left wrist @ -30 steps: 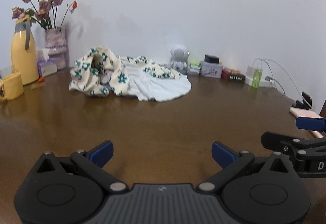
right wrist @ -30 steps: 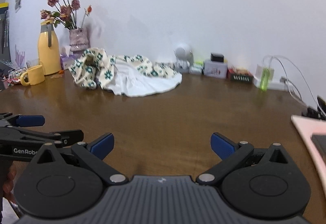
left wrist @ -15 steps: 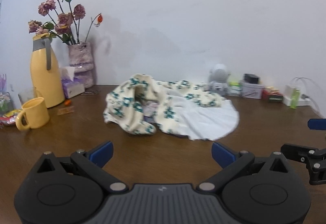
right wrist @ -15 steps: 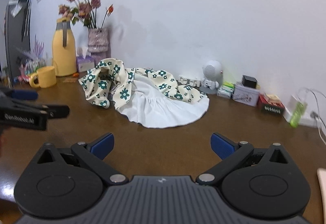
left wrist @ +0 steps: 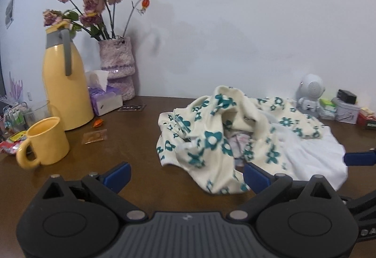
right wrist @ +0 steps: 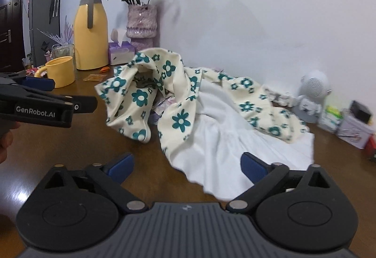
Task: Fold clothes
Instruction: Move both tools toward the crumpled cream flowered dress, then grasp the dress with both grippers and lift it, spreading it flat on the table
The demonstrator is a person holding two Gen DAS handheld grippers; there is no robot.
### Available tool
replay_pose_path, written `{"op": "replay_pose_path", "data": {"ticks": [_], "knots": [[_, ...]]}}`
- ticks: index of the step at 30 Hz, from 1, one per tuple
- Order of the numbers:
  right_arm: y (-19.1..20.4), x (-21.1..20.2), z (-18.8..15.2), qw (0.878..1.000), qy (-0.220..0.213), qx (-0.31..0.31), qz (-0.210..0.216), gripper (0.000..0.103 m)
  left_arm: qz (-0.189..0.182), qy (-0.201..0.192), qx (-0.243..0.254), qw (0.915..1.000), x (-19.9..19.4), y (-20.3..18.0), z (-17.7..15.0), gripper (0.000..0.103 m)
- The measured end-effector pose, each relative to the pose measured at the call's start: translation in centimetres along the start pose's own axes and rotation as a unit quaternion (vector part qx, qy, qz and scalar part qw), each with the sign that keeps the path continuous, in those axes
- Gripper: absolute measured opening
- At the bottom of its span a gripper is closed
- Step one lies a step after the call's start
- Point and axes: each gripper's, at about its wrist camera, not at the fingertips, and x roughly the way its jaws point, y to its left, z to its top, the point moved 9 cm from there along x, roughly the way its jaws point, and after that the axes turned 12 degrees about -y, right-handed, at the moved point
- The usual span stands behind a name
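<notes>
Presently both tools spread, nothing pinched; right jaws have just been closing slightly.
Crumpled flowered garment on worktop lies ahead, stretching rightward; right tool nearer its white hem than left tool.

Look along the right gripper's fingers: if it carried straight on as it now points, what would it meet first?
Most likely the white cloth, whose near edge lies between the open right gripper fingers. Depth is uncertain, but nothing else shows before it.

A crumpled cream garment with teal flowers and white skirt lies near the table's back edge.
</notes>
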Motion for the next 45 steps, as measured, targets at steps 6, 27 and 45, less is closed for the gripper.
{"op": "replay_pose_path", "data": {"ticks": [6, 27, 45], "knots": [[-0.2, 5.9, -0.3, 0.999, 0.02, 0.027, 0.022, 0.079, -0.007, 0.015, -0.013, 0.9998, 5.1, -0.6, -0.7, 0.093], [-9.6, -4.6, 5.8, 0.997, -0.068, 0.014, -0.03, 0.0, -0.062, -0.1, 0.17, 0.9784, -5.2, -1.6, 7.5, 0.005], [-6.1, -29.0, -9.4, 0.997, 0.057, -0.056, -0.013, 0.0, -0.252, 0.069, 0.308, 0.9146, -23.7, -8.4, -11.7, 0.005]]}}
